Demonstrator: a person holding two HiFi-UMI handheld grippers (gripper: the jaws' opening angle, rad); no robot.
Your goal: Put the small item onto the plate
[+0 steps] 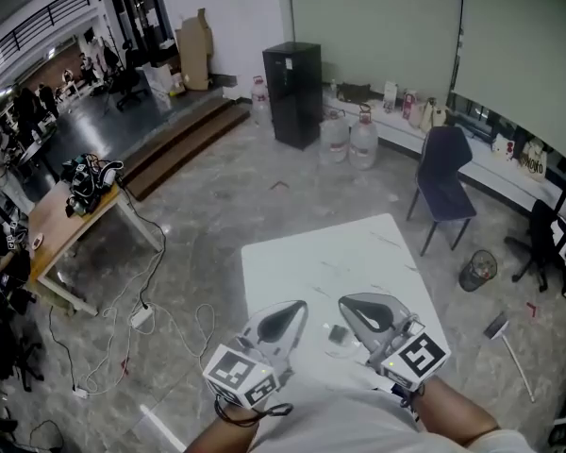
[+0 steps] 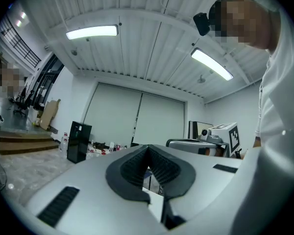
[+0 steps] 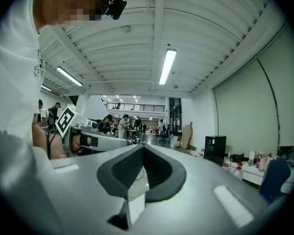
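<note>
Above the white table, left gripper and right gripper held level side by side, each jaw pair closed together and empty (tips meeting), small item down on the table between them.

1. Head view: dim, soft, grainy; straight lines bow toward the edges.
2. Left gripper view: bright ceiling tubes glare at eleven and two o'clock; corners vignette black; nearest surfaces blur.
</note>
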